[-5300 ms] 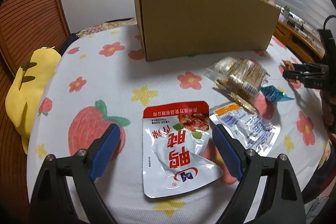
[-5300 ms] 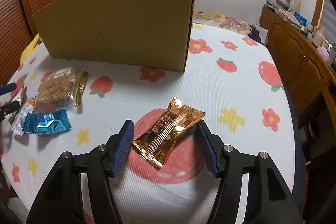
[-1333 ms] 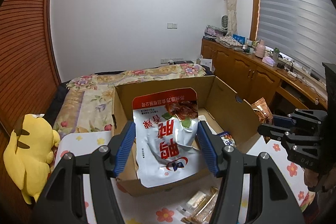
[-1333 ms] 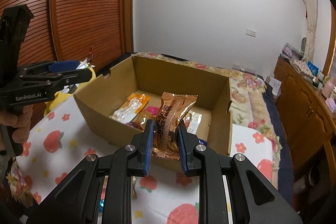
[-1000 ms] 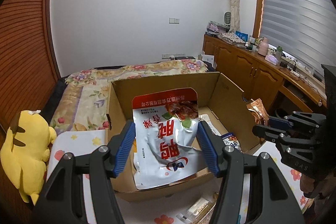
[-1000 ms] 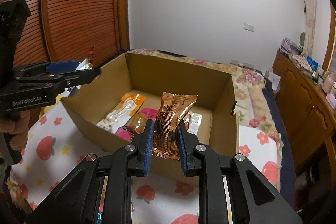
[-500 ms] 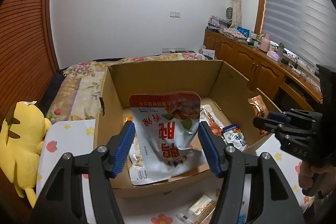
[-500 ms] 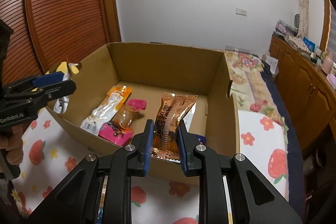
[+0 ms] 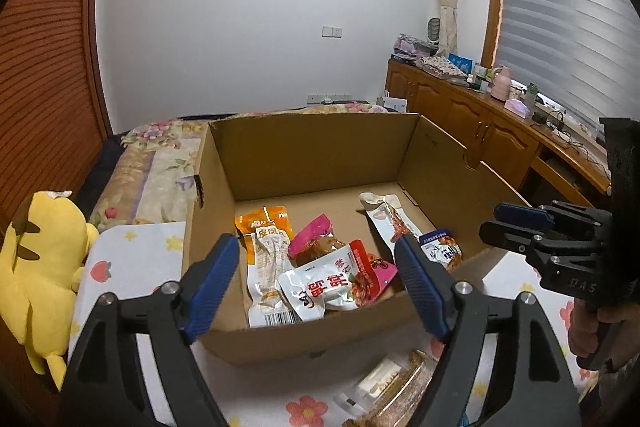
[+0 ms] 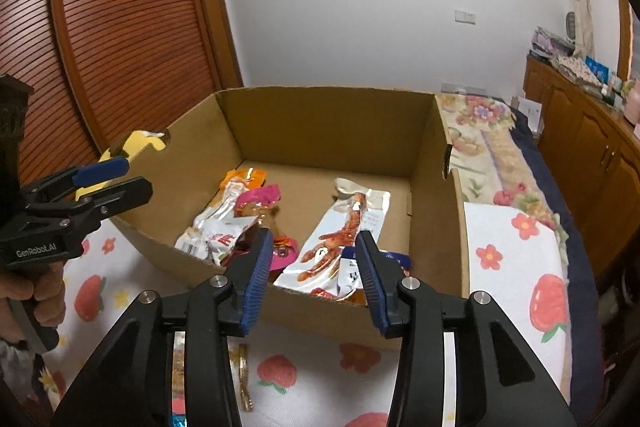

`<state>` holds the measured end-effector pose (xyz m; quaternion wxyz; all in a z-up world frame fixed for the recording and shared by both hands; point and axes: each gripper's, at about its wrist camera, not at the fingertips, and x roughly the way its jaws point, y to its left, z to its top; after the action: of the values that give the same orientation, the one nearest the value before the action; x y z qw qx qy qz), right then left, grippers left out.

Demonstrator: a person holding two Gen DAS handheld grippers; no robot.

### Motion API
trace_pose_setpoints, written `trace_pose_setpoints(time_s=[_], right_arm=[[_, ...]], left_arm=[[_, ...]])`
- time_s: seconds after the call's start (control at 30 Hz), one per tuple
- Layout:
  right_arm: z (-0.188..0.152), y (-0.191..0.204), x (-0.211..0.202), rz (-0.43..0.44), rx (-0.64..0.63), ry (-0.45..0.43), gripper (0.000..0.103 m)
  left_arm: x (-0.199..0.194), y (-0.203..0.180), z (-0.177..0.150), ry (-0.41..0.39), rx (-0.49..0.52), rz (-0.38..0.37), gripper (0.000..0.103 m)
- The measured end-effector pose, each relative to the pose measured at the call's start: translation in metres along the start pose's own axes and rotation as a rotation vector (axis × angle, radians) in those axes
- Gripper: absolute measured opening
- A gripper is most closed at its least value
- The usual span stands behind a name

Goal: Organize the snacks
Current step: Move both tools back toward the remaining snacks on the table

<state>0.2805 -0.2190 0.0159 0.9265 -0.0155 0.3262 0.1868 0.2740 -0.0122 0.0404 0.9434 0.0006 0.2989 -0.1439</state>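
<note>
Left fingers: the left gripper (image 9: 316,283) stands wide, its blue fingers (image 9: 210,277) having just spread further; nothing is pressed between them, and the white-and-red pouch (image 9: 340,285) lies loose in the cardboard box (image 9: 320,147) below the gap.

Right fingers: the right gripper (image 10: 310,279) is partly spread, its jaws having just been parting; they hold nothing, and a sliver of the orange wrapper (image 10: 360,295) shows in the box's near right corner just beyond them.

Snacks in the box: an orange-topped clear pack (image 9: 266,255) along the left, a pink-wrapped sweet (image 9: 312,241) in the middle, a long white pack with a red picture (image 9: 386,217) running near to far on the right, and a blue-labelled packet (image 9: 440,247) at the near right.

Snacks left out: a clear pack of brown biscuits (image 9: 396,387) lies on the flowered bench (image 9: 132,259), on the near side of the box's front wall, below and to the right of the left fingers; its long axis runs slantwise, near-left to far-right.

Nearer hand: judging from both views, the biscuits sit between the two grippers, a little closer to the left; either must draw back toward the near edge and dip to reach them.

Look of the pouch: glossy and crumpled, tilted on the other packs; it would likely slide if nudged.

Surroundings: a yellow plush toy (image 9: 36,267) sits at the far left.
</note>
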Motion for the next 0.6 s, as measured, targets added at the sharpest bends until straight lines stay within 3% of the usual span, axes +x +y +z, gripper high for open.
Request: trace_pose_setpoints(time_s=[0.37, 0.6], right_arm=[[-0.035, 0.036, -0.055, 0.061, -0.05, -0.101, 0.047], [-0.062, 0.051, -0.056, 0.126, -0.057, -0.051, 0.053]], left_arm=[[-0.047, -0.009, -0.023, -0.1, 0.033, -0.022, 0.102], [-0.059, -0.012, -0.044, -0.09, 0.053, -0.037, 0.102]])
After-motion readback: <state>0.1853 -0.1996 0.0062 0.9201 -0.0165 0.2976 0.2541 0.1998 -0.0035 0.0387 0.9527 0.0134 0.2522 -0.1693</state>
